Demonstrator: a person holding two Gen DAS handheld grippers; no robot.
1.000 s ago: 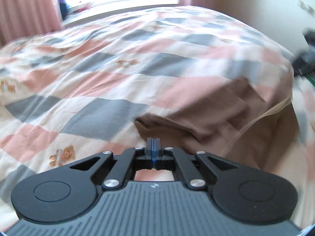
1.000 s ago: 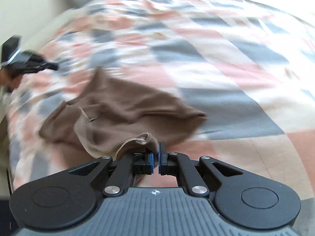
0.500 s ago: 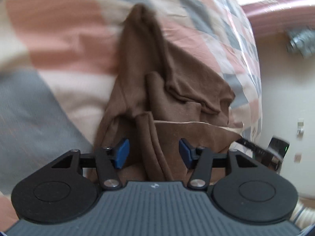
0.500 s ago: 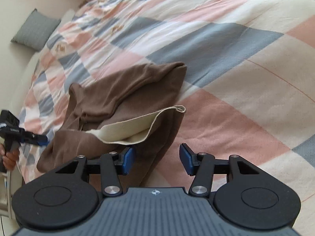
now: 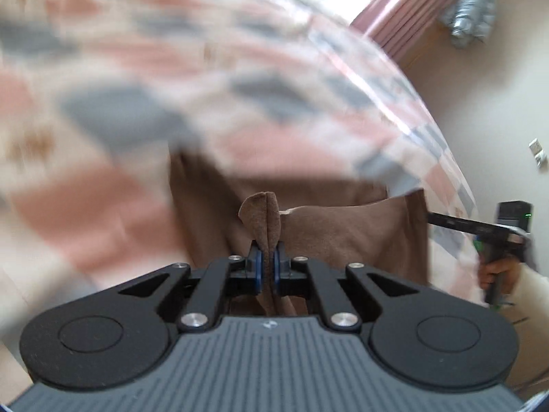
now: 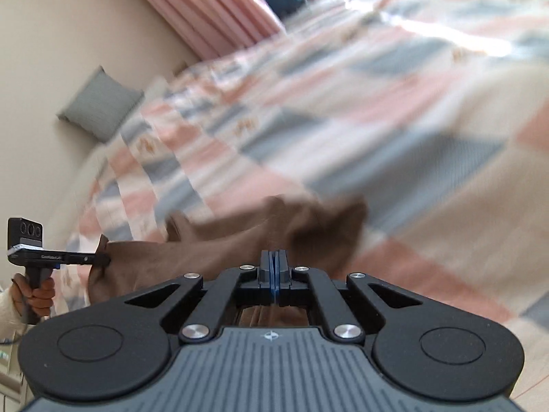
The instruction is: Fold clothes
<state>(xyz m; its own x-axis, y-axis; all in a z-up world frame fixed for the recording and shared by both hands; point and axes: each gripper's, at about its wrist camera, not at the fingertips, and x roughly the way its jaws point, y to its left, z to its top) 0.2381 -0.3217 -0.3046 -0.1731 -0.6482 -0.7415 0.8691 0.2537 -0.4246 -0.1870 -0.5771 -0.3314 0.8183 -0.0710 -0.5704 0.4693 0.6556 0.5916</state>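
A brown garment (image 5: 346, 237) hangs stretched between my two grippers above the checked bedspread (image 5: 113, 178). My left gripper (image 5: 268, 264) is shut on a pinched fold of it, which sticks up between the pads. In the right wrist view my right gripper (image 6: 274, 274) is shut, with the brown garment (image 6: 212, 240) running up into the pads and showing below them. Each view catches the other tool: the right gripper (image 5: 430, 217) meets the cloth's right edge, and the left gripper (image 6: 106, 259) holds its left corner. Both views are motion-blurred.
The pink, grey and cream bedspread (image 6: 394, 130) fills most of both views. A grey pillow (image 6: 99, 103) leans on the wall at the bed's far side. Pink curtains (image 6: 219, 10) hang behind the bed. A person's hand (image 5: 494, 271) grips the right tool's handle.
Half a second ago both grippers were open over the crumpled garment on the bed. Both have since shut on it and lifted it, and it is now spread between them.
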